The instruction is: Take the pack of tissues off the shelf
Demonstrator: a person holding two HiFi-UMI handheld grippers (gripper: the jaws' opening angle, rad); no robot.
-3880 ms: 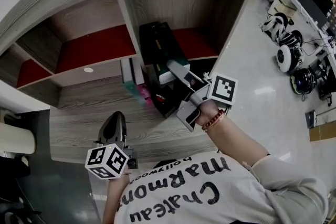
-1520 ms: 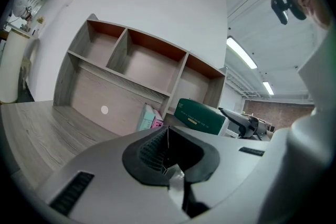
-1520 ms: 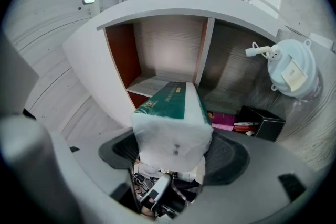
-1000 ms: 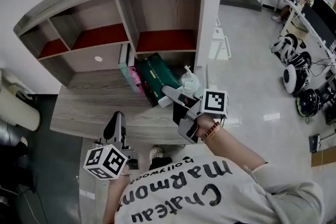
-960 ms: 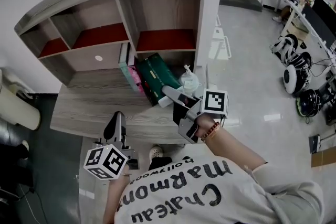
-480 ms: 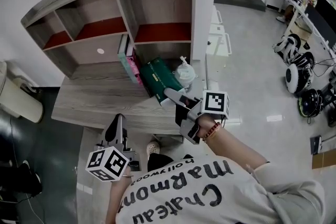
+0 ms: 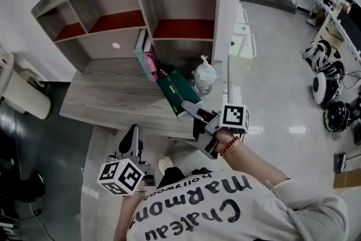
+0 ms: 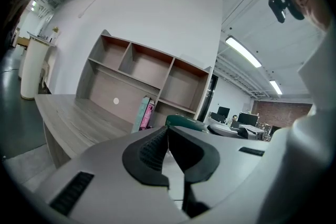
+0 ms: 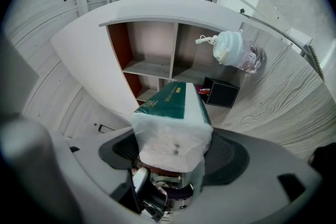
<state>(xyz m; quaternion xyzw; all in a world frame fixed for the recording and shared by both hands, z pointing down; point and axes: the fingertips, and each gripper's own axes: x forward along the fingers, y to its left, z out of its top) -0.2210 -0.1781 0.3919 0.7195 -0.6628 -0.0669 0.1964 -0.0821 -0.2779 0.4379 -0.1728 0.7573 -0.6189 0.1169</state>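
My right gripper [image 7: 186, 107] [image 9: 173, 157] has the pack of tissues [image 7: 171, 89] [image 9: 176, 113] clamped by its near, white-wrapped end. The jaws stand wide apart, with both pads pressed against the pack's sides. The green pack juts straight out from the gripper toward the shelf [image 7: 141, 5] [image 9: 152, 39]. It is fully out of the shelf and sits over the counter [image 7: 107, 93] [image 9: 278, 92] in front of the shelf's right-hand lower bay. I cannot tell from here whether its far end touches the counter or hangs just above it.

My left gripper [image 7: 132, 135] [image 8: 167, 134] sits well back from the shelf, off the counter's front edge. Its tips are closed together, with nothing between them. Its view looks across the counter [image 8: 68, 113] toward the shelf [image 8: 136, 65].

A clear water bottle [image 7: 204, 76] [image 9: 233, 49] with a lid stands on the counter just in front of the shelf's right end, close beside the pack. A teal book and a pink book [image 7: 148, 59] [image 8: 146, 113] stand upright against the shelf's lower middle divider. In the right gripper view a black box [image 9: 220, 92] lies near the foot of the shelf, beyond the pack's far end.
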